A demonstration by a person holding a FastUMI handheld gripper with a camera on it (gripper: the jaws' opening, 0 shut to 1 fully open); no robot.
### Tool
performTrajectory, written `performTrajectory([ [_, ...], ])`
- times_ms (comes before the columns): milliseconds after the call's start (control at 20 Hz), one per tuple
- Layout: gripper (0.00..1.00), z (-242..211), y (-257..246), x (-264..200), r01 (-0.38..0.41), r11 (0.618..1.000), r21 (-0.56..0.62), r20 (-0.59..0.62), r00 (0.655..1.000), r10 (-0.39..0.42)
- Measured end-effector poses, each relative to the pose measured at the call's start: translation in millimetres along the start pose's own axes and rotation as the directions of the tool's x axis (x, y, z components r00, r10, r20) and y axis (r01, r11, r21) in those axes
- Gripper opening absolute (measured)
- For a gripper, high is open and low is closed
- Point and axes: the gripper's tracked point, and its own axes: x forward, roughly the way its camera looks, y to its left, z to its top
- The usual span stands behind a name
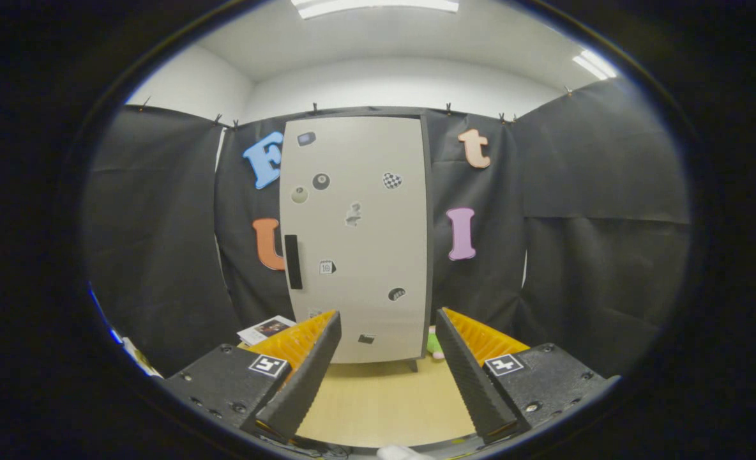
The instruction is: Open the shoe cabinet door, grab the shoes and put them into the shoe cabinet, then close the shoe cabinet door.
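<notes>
Your tongs (387,329) gape wide, holding nothing, above the wooden table (384,399).
Beyond the fingers stands the shoe cabinet (359,236), door shut, dark handle (293,262) at its left edge; something green (434,344) peeks out behind it, too hidden to identify.

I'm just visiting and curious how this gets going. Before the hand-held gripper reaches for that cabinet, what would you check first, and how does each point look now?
1. Shoe cabinet door shut, ready to open: ok.
2. Dark door handle at the door's left edge in view: ok.
3. Hand-held gripper open, nothing between its fingers: ok.
4. Wooden floor between fingers and cabinet free of obstacles: ok.
5. Shoes located: cannot tell; a green thing peeks out beside the cabinet's right foot.
6. Gripper lined up with handle: not ok, handle sits left of centre.
</notes>
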Motion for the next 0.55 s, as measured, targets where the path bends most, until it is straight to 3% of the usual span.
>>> performTrajectory([
  [550, 0.97, -3.7, -1.7, -8.4, 0.021, 1.0, 0.01, -0.003, 1.0, -0.021],
])
